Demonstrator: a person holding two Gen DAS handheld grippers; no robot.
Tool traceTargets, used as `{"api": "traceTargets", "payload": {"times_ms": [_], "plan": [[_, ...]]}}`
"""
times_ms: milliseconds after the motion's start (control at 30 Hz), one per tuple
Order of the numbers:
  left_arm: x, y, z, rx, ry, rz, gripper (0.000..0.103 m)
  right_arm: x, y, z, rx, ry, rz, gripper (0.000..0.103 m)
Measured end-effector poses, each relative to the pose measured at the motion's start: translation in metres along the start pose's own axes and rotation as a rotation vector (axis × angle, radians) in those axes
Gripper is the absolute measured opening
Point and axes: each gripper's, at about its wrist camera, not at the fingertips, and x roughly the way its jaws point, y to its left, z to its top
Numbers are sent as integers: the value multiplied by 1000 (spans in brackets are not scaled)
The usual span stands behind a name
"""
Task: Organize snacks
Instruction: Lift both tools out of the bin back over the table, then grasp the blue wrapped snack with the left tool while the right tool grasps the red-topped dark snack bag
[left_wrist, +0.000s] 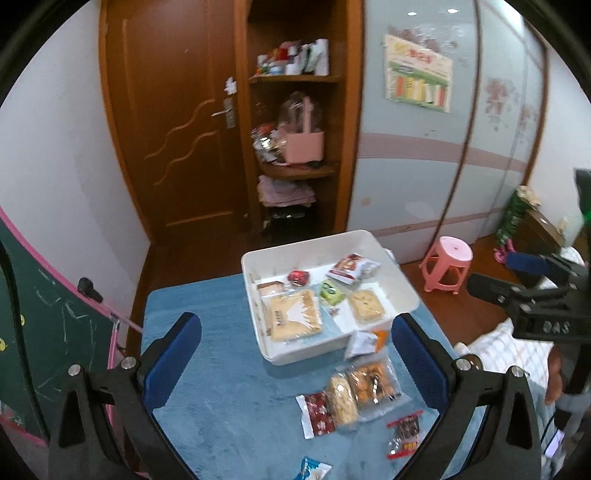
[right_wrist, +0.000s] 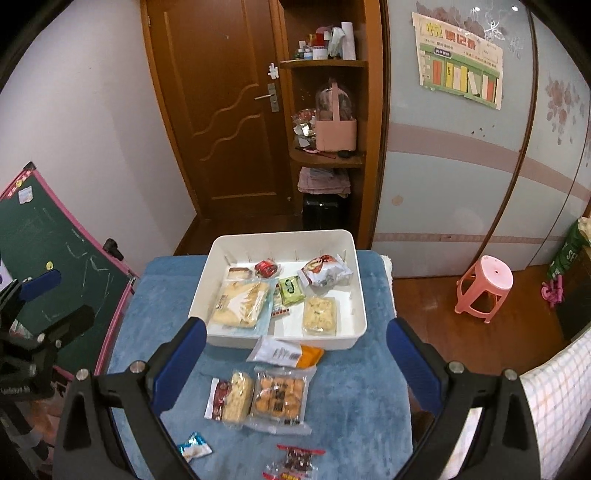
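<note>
Our left gripper (left_wrist: 295, 354) and right gripper (right_wrist: 295, 354) gape empty; white snack tray (right_wrist: 360, 295) at twelve o'clock.

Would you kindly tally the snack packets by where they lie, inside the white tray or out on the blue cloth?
Inside the white tray: 7, among them the large bread packet and the green packet.
On the blue cloth: 6, among them the white-and-orange sachet and the small blue packet.
Total: 13
</note>
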Motion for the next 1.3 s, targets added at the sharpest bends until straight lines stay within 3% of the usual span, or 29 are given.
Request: {"api": "traceTargets", "payload": {"times_ms": [200,367,533,767,833,1033,1300], "plan": [[-21,-19,-31,58,-12,-22,102,-16,3,-25,-23,-4,-43,99],[-19,-24,-62,54,32,-25,102,-24,7,-56,-45,6,-86,99],[-11,-16,-102,-20,36,-31,102,-22,9,-94,-60,13,-84,99],[27,-1,-170,-136,136,-24,102,-4,3,-146,-35,25,-102,99],[38,3,-186,-158,159,-12,102,9,0,-163,-7,55,-100,98],[68,5,-227,-147,222,46,102,47,-11,-202,66,160,-60,85],[102,-7,-255,-133,315,25,102,93,-16,-243,150,281,-28,76]]}}
